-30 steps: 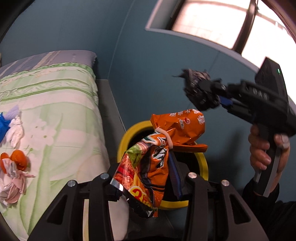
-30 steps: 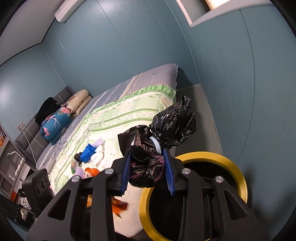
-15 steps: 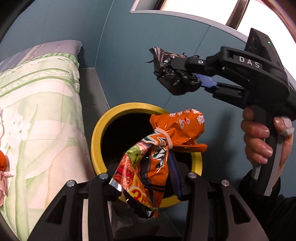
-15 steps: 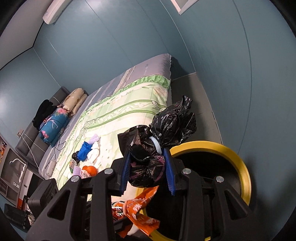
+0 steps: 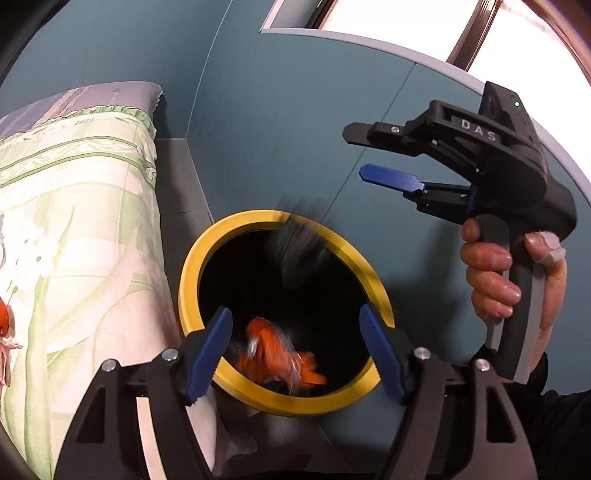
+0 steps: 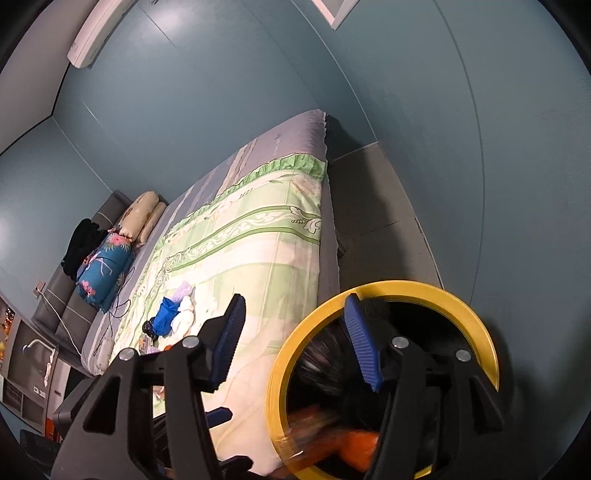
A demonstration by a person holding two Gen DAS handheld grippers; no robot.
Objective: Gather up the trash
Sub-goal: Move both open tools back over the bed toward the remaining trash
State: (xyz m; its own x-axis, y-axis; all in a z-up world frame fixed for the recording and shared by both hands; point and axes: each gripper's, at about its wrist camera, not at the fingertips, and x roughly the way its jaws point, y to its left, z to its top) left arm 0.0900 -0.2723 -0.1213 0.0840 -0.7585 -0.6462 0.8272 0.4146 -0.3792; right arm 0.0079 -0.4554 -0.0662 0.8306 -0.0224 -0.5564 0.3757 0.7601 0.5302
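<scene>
Teal walls (image 6: 258,110); green-quilted bed (image 6: 258,240); bright window (image 5: 406,18).

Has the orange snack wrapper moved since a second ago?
Yes. The orange snack wrapper has dropped out of the left gripper, whose jaws have just been opening, down inside the yellow-rimmed bin.

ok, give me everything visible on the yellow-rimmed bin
The yellow-rimmed bin is a round container with a thick, smooth yellow ring on top, plastic by the look, and a black interior. It stands upright on the grey floor, close beside the bed and near the teal wall; contact with either cannot be told. Its mouth is open. Inside, a blurred orange snack wrapper and a blurred black bag are dropping in. Both open grippers are above it, not touching it.
</scene>
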